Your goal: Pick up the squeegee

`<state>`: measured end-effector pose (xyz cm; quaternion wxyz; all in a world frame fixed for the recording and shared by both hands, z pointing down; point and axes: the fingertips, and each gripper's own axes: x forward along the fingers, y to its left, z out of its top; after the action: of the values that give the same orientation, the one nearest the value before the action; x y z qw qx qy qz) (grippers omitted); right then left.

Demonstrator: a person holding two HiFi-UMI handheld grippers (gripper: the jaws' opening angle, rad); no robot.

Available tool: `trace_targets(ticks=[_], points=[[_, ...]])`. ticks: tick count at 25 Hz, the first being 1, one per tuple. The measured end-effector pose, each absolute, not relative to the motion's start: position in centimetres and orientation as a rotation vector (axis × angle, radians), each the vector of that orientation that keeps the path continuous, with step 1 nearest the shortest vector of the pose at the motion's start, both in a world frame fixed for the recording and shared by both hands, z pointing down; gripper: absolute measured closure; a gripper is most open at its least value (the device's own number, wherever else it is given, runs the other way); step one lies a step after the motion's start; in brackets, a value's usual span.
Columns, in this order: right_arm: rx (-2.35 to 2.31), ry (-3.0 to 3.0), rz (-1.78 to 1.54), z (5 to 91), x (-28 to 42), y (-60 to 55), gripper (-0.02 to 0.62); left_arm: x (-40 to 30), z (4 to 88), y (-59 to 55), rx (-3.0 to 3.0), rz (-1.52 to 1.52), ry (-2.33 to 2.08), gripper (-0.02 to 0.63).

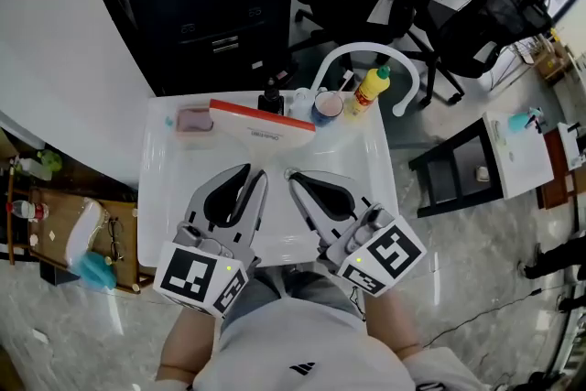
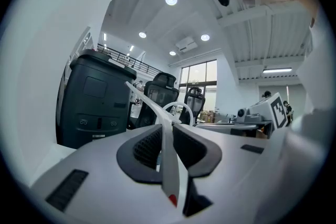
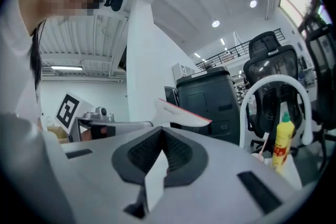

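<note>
Shirt front (image 1: pixel 293 352) nearest the lens: white, with a small dark logo (image 1: pixel 300 368) too small to make out as a brand. Left gripper (image 1: pixel 258 178): jaws clamped on the squeegee (image 1: pixel 261 124), a thin white part of it sandwiched edge-on between the pads in the left gripper view. Right gripper (image 1: pixel 295 180): pads pressed together at the tips, nothing between them, just beside the left one. Squeegee: white body with a red strip along its far side, lying crosswise over the far part of the sink (image 1: pixel 157 197). In the right gripper view it hangs in open air off the left gripper's tip. Judgement: the pick-up looks nearly done, grasp made and tool apparently clear of the basin. The next move calls for a steady pinch and a level blade while clearing the items on the far edge. Those, left to right: pink block (image 1: pixel 194 120), black pump bottle (image 1: pixel 270 96), cup (image 1: pixel 327 108), yellow bottle (image 1: pixel 371 90) with green cap, and the white arched faucet (image 1: pixel 366 53) behind. Writing: a short printed line on the squeegee's white face and the yellow bottle's red label, both illegible. Marker cubes (image 1: pixel 200 277) carry only black-and-white squares.
</note>
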<state>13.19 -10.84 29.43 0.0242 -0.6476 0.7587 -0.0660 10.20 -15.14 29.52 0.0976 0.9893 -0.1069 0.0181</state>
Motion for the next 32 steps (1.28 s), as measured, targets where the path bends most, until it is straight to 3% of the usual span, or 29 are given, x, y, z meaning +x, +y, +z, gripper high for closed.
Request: trace_targets(ticks=[32], points=[[-2.032, 2.352, -0.161, 28.5, 13.3, -10.2, 0.586, 10.7, 27.8, -13.7, 2.968, -0.015, -0.252, 0.537]])
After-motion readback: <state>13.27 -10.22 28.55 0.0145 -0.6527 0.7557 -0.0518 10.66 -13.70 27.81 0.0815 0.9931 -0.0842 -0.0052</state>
